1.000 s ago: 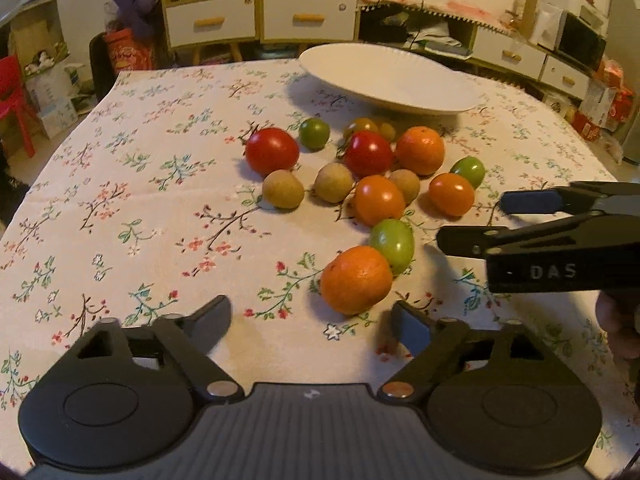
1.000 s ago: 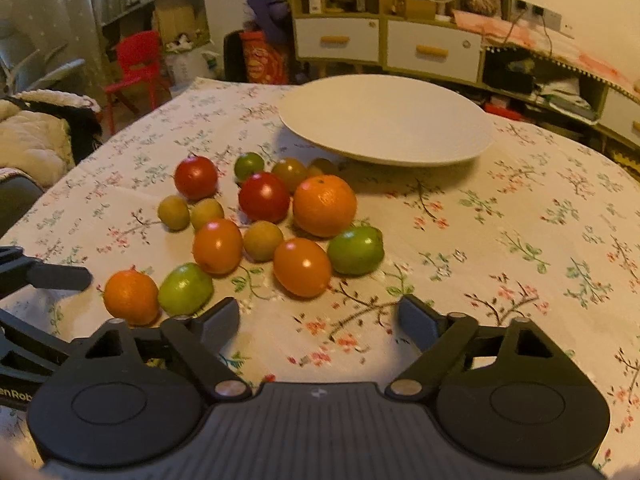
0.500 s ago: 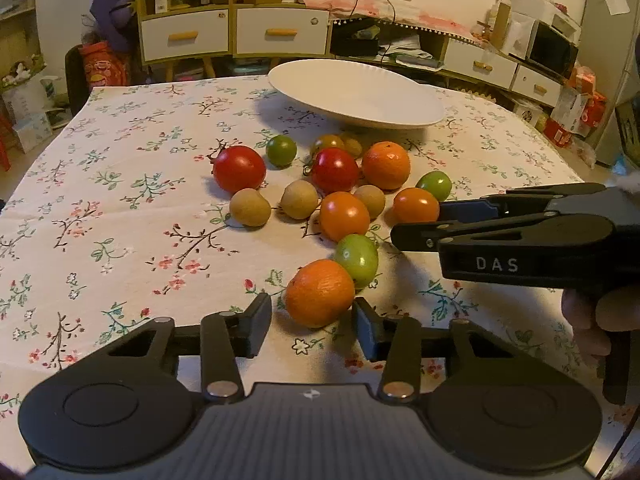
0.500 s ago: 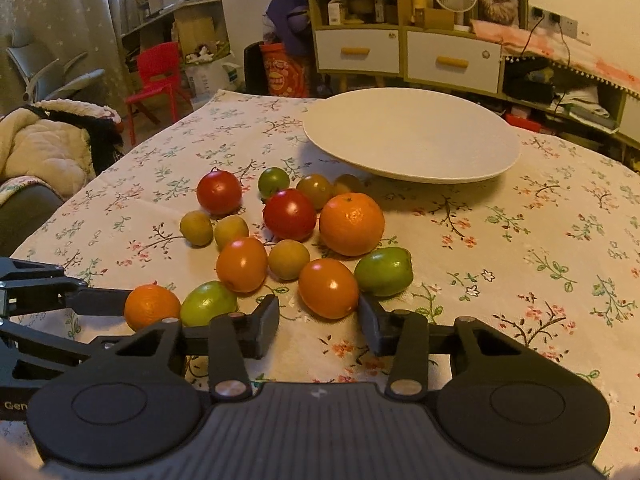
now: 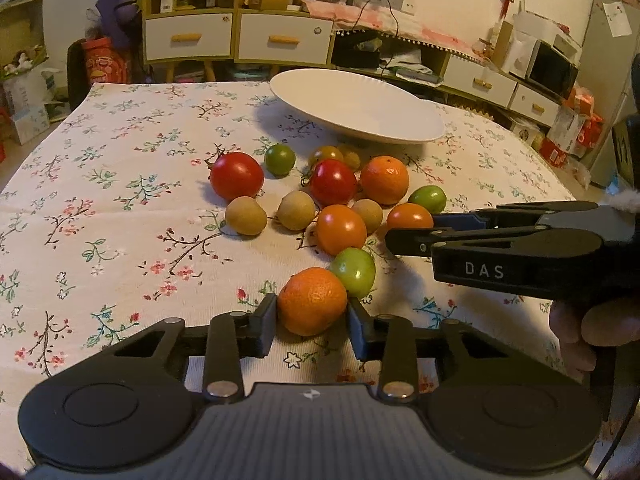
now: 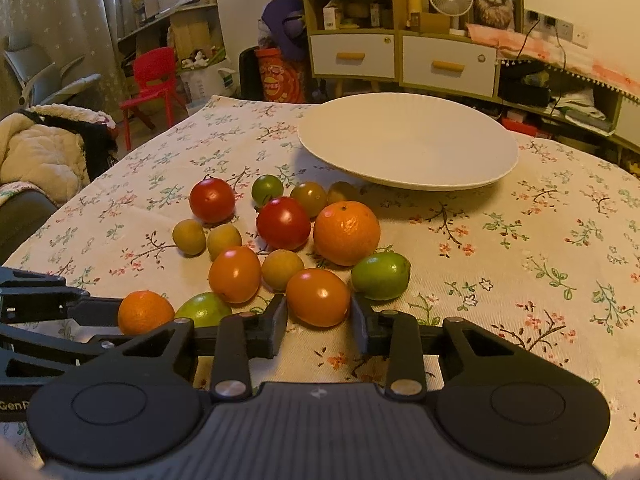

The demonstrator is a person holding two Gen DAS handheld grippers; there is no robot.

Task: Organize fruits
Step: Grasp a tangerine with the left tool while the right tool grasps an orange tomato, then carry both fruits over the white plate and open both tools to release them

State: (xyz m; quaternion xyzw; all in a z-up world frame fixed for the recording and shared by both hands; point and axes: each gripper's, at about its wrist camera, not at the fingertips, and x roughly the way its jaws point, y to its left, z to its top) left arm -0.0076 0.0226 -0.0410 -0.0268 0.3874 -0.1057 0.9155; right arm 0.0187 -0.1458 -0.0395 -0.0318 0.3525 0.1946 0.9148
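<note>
A heap of fruit lies on the flowered tablecloth before a white plate (image 5: pixel 360 108), which is also in the right wrist view (image 6: pixel 408 148). My left gripper (image 5: pixel 312 322) has its jaws closing, both pads touching a small orange mandarin (image 5: pixel 312 300) that sits on the cloth. A green tomato (image 5: pixel 354 272) touches the mandarin behind. My right gripper (image 6: pixel 320 320) has its jaws closing too, its pads against the sides of an orange tomato (image 6: pixel 318 296). In the left wrist view the right gripper (image 5: pixel 412 228) reaches in from the right onto that tomato (image 5: pixel 408 216).
Red tomatoes (image 6: pixel 212 200), a big orange (image 6: pixel 346 232), brown round fruits (image 6: pixel 282 268) and green ones (image 6: pixel 380 276) crowd around both grips. A hand (image 5: pixel 592 328) holds the right gripper. Drawers, shelves and a red chair (image 6: pixel 154 80) stand beyond the table.
Both grippers went from wide open to closed around their fruit: the left onto the mandarin, the right onto the orange tomato. Both views tilted a little upward; the fruit did not move.
</note>
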